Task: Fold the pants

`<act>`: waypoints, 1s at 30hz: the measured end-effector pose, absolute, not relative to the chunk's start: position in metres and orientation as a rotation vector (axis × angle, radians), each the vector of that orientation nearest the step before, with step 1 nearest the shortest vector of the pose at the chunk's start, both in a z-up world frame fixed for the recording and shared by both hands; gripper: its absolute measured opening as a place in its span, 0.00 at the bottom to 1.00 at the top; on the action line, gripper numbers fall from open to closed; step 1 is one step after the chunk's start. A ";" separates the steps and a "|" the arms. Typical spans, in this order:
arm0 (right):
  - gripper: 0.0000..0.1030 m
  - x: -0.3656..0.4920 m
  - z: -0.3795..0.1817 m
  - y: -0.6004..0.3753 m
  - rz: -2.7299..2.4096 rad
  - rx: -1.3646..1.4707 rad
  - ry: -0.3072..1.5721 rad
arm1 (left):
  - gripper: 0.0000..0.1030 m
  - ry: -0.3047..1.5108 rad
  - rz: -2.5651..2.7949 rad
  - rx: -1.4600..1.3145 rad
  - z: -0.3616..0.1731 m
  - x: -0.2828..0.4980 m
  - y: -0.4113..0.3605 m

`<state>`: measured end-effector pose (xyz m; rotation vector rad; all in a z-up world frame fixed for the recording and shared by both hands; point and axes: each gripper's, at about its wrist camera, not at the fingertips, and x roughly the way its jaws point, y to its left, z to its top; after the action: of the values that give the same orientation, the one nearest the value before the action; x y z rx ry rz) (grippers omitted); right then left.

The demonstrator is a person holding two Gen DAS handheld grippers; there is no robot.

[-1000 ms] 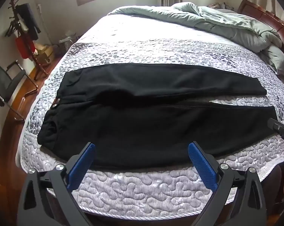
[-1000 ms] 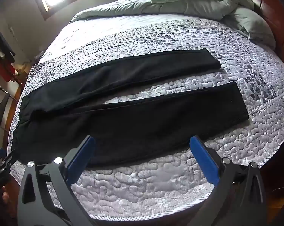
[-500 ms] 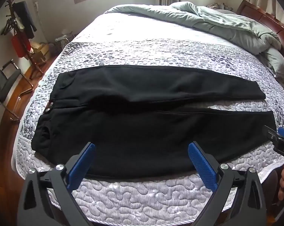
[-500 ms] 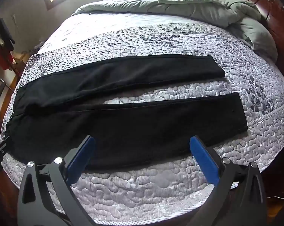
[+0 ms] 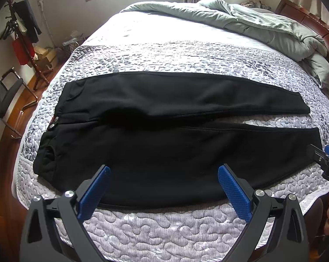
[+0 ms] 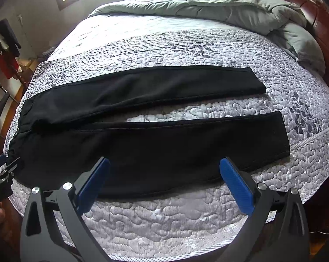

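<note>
Closer to pants (image 5: 164, 135) than 1 s ago in both views; garment larger in frame. Pants flat on bed (image 5: 164, 229), waist left, legs right, narrow gap between the legs. Left gripper (image 5: 164, 187) over near edge, jaws wide apart, empty. Right gripper (image 6: 164, 181) same: spread, empty, above near leg. Duvet (image 5: 262, 26) bunched at far side.
</note>
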<state>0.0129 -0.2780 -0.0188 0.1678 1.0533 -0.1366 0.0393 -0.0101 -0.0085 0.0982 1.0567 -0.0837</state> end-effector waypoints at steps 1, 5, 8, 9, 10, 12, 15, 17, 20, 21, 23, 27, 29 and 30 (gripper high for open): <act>0.97 0.013 -0.019 -0.278 -0.137 0.166 1.052 | 0.96 1.056 -0.084 0.098 -0.009 0.039 -0.010; 0.97 0.012 -0.018 -0.279 -0.139 0.174 1.051 | 0.96 1.054 -0.081 0.099 -0.008 0.040 -0.011; 0.97 0.012 -0.017 -0.279 -0.139 0.177 1.047 | 0.96 1.050 -0.078 0.103 -0.008 0.040 -0.012; 0.97 0.012 -0.017 -0.278 -0.138 0.175 1.045 | 0.96 1.048 -0.078 0.104 -0.007 0.041 -0.012; 0.97 0.012 -0.016 -0.278 -0.138 0.173 1.044 | 0.96 1.048 -0.079 0.103 -0.007 0.040 -0.012; 0.97 0.011 -0.016 -0.279 -0.137 0.175 1.043 | 0.96 1.046 -0.081 0.104 -0.006 0.040 -0.012; 0.97 0.012 -0.017 -0.279 -0.135 0.178 1.044 | 0.96 1.044 -0.082 0.105 -0.005 0.040 -0.013; 0.97 0.012 -0.018 -0.280 -0.137 0.180 1.046 | 0.96 1.044 -0.083 0.106 -0.005 0.040 -0.013; 0.97 0.013 -0.019 -0.280 -0.137 0.184 1.046 | 0.96 1.041 -0.081 0.110 -0.003 0.041 -0.015; 0.97 0.013 -0.019 -0.281 -0.137 0.185 1.045 | 0.96 1.041 -0.081 0.110 -0.003 0.041 -0.015; 0.97 0.013 -0.020 -0.282 -0.138 0.184 1.046 | 0.96 1.040 -0.083 0.111 -0.003 0.041 -0.016; 0.97 0.015 -0.021 -0.283 -0.138 0.189 1.049 | 0.96 1.039 -0.082 0.113 -0.003 0.042 -0.017; 0.97 0.015 -0.021 -0.284 -0.138 0.189 1.048 | 0.96 1.038 -0.081 0.116 -0.002 0.043 -0.018; 0.97 0.015 -0.022 -0.285 -0.138 0.190 1.046 | 0.96 1.037 -0.081 0.117 -0.002 0.044 -0.018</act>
<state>0.0149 -0.2847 -0.0215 0.1898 1.0464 -0.1384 0.0443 -0.0183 -0.0017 0.1171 1.0371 -0.0814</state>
